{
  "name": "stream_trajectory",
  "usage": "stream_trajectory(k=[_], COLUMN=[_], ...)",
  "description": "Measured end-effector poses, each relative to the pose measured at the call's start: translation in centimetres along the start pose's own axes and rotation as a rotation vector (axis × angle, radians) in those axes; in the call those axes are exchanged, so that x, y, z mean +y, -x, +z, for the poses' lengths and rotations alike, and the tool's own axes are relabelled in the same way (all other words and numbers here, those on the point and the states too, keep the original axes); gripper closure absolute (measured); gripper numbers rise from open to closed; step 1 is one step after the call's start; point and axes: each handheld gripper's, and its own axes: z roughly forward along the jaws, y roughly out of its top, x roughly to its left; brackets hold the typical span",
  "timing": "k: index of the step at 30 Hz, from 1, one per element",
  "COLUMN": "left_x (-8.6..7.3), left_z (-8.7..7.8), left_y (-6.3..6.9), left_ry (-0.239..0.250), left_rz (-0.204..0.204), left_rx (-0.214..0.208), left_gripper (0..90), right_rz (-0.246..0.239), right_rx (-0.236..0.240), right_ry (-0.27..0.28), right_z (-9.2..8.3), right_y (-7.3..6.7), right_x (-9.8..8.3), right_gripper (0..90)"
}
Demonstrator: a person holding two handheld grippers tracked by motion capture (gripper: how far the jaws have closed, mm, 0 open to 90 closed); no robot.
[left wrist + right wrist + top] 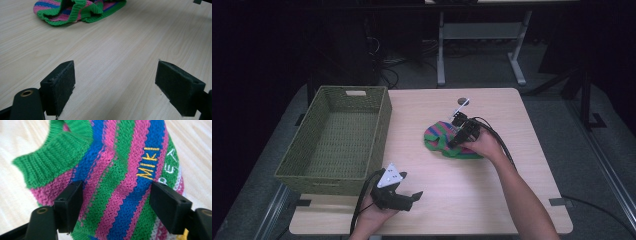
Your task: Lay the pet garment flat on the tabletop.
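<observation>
A knitted garment [444,140] striped green, pink and blue lies crumpled on the light wooden table [492,195], right of centre. My right gripper [457,131] is low over it, pointing down at the cloth. In the right gripper view its jaws stand wide apart right above the knit [117,170], beside yellow stitched letters, and the gripper [116,192] is open. My left gripper [411,186] rests near the table's front edge, held in a hand. It is open [116,75] over bare wood, and the knit [80,10] lies farther ahead of it.
A green woven basket [337,165] stands on the table's left side, its inside empty. Table legs and cables are on the dark floor beyond the far edge. A cable runs from the right gripper along the forearm.
</observation>
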Motion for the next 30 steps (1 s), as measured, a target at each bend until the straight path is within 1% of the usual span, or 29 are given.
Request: stream_trajectory(k=[1,2,3,4,6,8,9,10,11,13,14,15,16,17,18,19,20,21,22,24,27,30], left_x=[-0.03,-0.03,-0.04,-0.04,-0.04,-0.03,-0.03,-0.03,-0.01,0.03,0.05,0.09,0.09,0.06,0.00,-0.02,-0.04,-0.04,-0.04,-0.02,-0.03,-0.01], left_z=[0.01,0.01,-0.01,-0.01,-0.06,-0.01,0.12,0.12,0.19,0.26,0.26,0.18,0.18,0.18,0.19,0.19,0.20,0.20,0.20,0.26,0.34,0.29], left_y=[-0.02,-0.02,-0.01,-0.01,0.07,0.07,0.12,0.12,0.19,0.30,0.36,0.29,0.29,0.20,0.10,0.07,0.05,0.04,0.04,0.06,0.13,0.11], left_ry=[-0.002,-0.002,-0.003,-0.003,-0.001,-0.004,-0.008,-0.008,-0.010,-0.010,-0.007,-0.004,-0.004,-0.004,-0.008,-0.011,-0.011,-0.012,-0.012,-0.010,-0.018,-0.015], left_rz=[-0.003,-0.003,-0.001,-0.001,-0.002,0.003,0.004,0.004,0.005,0.009,0.008,0.008,0.008,-0.001,-0.001,-0.001,-0.001,0.001,0.001,0.000,0.001,0.003], left_rx=[-0.002,-0.002,-0.001,-0.001,-0.001,-0.002,-0.004,-0.004,-0.005,-0.006,-0.003,0.001,0.001,0.000,0.001,0.002,0.003,0.003,0.003,0.002,0.004,0.006], left_gripper=[16.0,15.9,15.9,15.9,15.9,15.9,16.0,16.0,16.0,16.0,16.0,15.9,15.9,15.9,16.0,16.0,16.0,15.9,16.0,16.0,16.0,16.0], right_rz=[0.003,0.003,0.010,0.010,0.024,0.034,0.038,0.038,0.038,0.050,0.050,0.056,0.056,0.057,0.057,0.055,0.055,0.056,0.056,0.068,0.087,0.097], right_rx=[-0.011,-0.011,-0.025,-0.025,-0.028,-0.044,-0.053,-0.053,-0.055,-0.061,-0.061,-0.069,-0.069,-0.070,-0.073,-0.076,-0.076,-0.077,-0.077,-0.082,-0.069,-0.062], right_ry=[-0.017,-0.017,-0.021,-0.021,-0.015,-0.001,0.006,0.006,0.009,0.015,0.015,0.015,0.015,0.014,0.011,0.009,0.009,0.011,0.011,0.017,0.023,0.032], right_z=[0.44,0.44,0.63,0.63,0.75,0.83,0.82,0.82,0.79,0.63,0.63,0.59,0.59,0.58,0.55,0.53,0.53,0.50,0.50,0.47,0.39,0.25], right_y=[0.00,0.00,-0.03,-0.03,-0.02,-0.13,-0.25,-0.25,-0.23,-0.14,-0.14,-0.11,-0.11,-0.11,-0.13,-0.10,-0.10,0.00,0.00,0.12,0.39,0.52], right_x=[-0.01,-0.01,0.04,0.04,0.06,-0.07,-0.18,-0.18,-0.24,-0.36,-0.36,-0.37,-0.37,-0.36,-0.32,-0.27,-0.27,-0.26,-0.26,-0.32,-0.41,-0.55], right_gripper=[29.2,29.2,30.0,30.0,32.1,34.7,37.8,37.8,40.6,49.7,49.7,53.0,53.0,54.3,57.0,61.9,61.9,66.8,66.8,70.1,73.7,74.7])
